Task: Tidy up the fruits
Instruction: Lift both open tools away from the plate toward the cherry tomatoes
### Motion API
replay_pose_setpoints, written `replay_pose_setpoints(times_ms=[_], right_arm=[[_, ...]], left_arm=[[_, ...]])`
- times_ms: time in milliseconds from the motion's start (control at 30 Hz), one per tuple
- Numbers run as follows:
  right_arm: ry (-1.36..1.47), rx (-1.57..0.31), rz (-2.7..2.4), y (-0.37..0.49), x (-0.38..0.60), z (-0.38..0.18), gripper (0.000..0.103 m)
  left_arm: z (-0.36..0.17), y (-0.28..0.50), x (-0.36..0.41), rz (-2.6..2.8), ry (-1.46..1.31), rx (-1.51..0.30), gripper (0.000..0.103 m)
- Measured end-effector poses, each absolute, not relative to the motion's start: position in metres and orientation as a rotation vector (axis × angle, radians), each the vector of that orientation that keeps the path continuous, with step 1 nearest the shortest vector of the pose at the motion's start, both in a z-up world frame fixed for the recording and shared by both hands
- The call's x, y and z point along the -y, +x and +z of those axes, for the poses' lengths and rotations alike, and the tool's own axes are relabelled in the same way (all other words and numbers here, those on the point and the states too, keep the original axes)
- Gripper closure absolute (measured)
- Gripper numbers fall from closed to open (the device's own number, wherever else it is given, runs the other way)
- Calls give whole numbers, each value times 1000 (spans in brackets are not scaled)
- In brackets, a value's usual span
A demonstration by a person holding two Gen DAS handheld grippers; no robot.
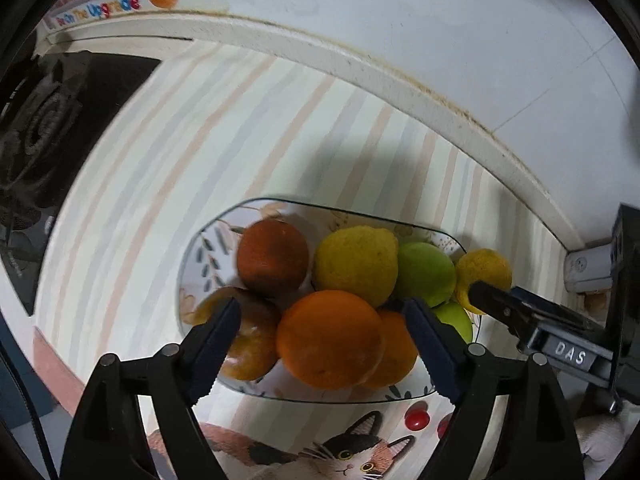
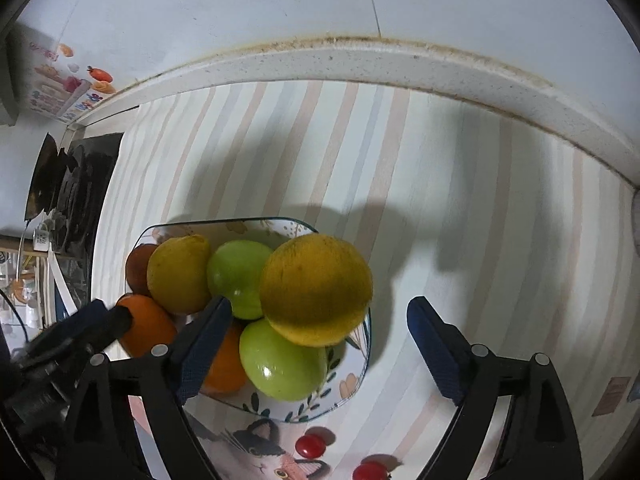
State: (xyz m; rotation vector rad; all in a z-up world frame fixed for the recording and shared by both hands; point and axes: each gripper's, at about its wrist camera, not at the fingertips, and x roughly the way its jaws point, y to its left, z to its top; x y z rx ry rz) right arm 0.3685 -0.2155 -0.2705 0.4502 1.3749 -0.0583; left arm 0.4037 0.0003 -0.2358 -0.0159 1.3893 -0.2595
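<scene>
With both the left gripper (image 1: 322, 320) and right gripper (image 2: 320, 318) gaping wide and gripping nothing, the yellow citrus (image 2: 316, 289) perching at the plate's (image 2: 362, 368) three o'clock rim is risking rolling off if nudged.

A plate (image 1: 192, 280) is set on a mat (image 1: 160, 184) laid over the counter, with the wall ledge (image 1: 360, 64) behind and a stove (image 1: 48, 128) to the left. Fruits (image 1: 328, 336) are piled on the plate. One fruit (image 2: 316, 288) is placed at the pile's right edge. The left gripper (image 1: 320, 320) is positioned over the near fruits; the right gripper (image 2: 320, 320) is positioned at the plate's right.
</scene>
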Motion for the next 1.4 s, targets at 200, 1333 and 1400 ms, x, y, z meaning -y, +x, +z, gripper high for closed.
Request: replay_pose_setpoints(times_ms=[200,1333,1400], right_arm=[[315,-1334,-66,335,192,-246,9],[145,-1053,44,148,153,-64,9],[145,-1036,49,140,153,-54,9]], left_arm=[[-212,375,-22,-178,41,-1304,8],[-78,185,-36,-133,12,-1029,8],[-71,176,-35,-135,9,-1021,8]])
